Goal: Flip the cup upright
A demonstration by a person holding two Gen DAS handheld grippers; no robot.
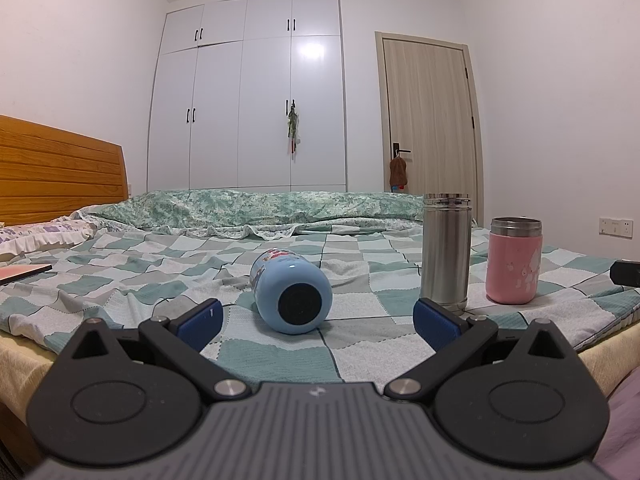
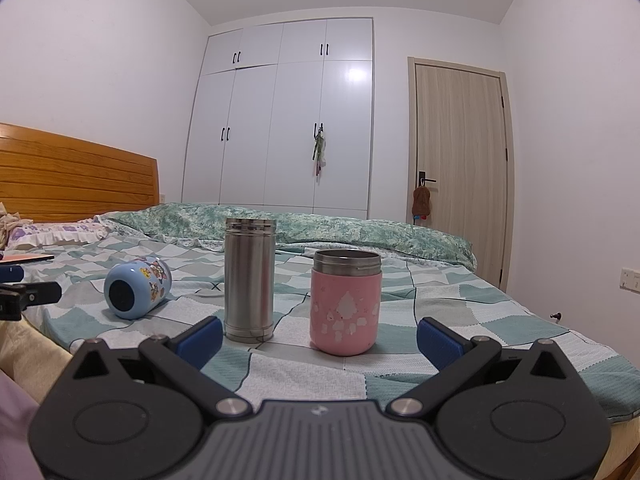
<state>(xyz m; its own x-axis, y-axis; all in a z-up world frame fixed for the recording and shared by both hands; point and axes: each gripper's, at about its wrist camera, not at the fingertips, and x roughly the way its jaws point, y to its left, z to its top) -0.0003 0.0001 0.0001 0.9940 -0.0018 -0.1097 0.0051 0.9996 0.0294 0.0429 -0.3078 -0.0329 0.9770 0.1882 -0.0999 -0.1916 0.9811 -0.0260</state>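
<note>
A light-blue cup with cartoon stickers lies on its side on the checked bedspread, its dark base facing me. In the right wrist view the blue cup lies at the left. My left gripper is open and empty, just short of the cup, with the cup's base between the lines of its blue fingertips. My right gripper is open and empty, in front of the pink cup. The left gripper's tip shows at the left edge of the right wrist view.
A tall steel flask and a pink cup with a steel rim stand upright to the right of the blue cup. A folded quilt lies behind. A flat book lies at the left. The bed edge is close on the right.
</note>
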